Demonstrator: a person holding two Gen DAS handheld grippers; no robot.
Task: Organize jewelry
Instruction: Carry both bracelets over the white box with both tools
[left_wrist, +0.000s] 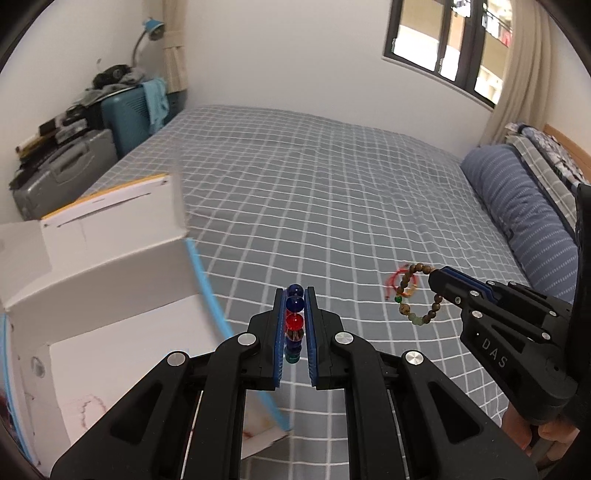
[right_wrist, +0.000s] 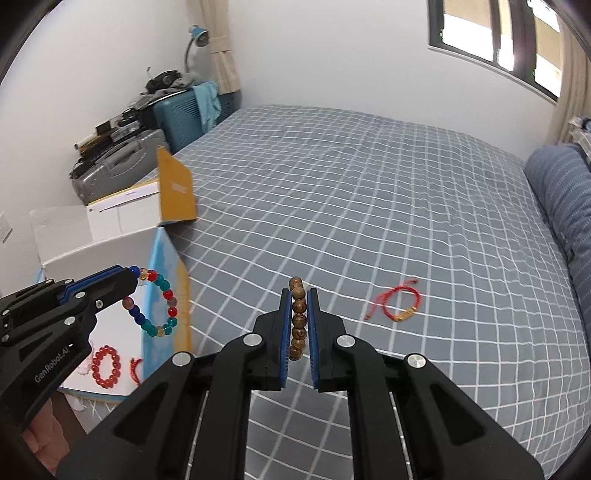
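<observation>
Left gripper (left_wrist: 294, 295): closed on glass bead bracelet (left_wrist: 295, 323); blue, red, amber and green beads stacked between blue pads (left_wrist: 279, 343).
Right gripper (left_wrist: 431, 275): enters from right, clamped on wooden bead bracelet (left_wrist: 417, 293), whose loop hangs clear above the bed (left_wrist: 332, 177).
Red cord bracelet (left_wrist: 395, 282): lies on the grey checked sheet, behind the wooden loop, blurred.
White box (left_wrist: 99, 266): left, open, flap raised; interior blurred.
Far left: suitcases (left_wrist: 92, 147), blue lamp (left_wrist: 153, 29).
Right edge: striped pillow (left_wrist: 517, 206).
</observation>
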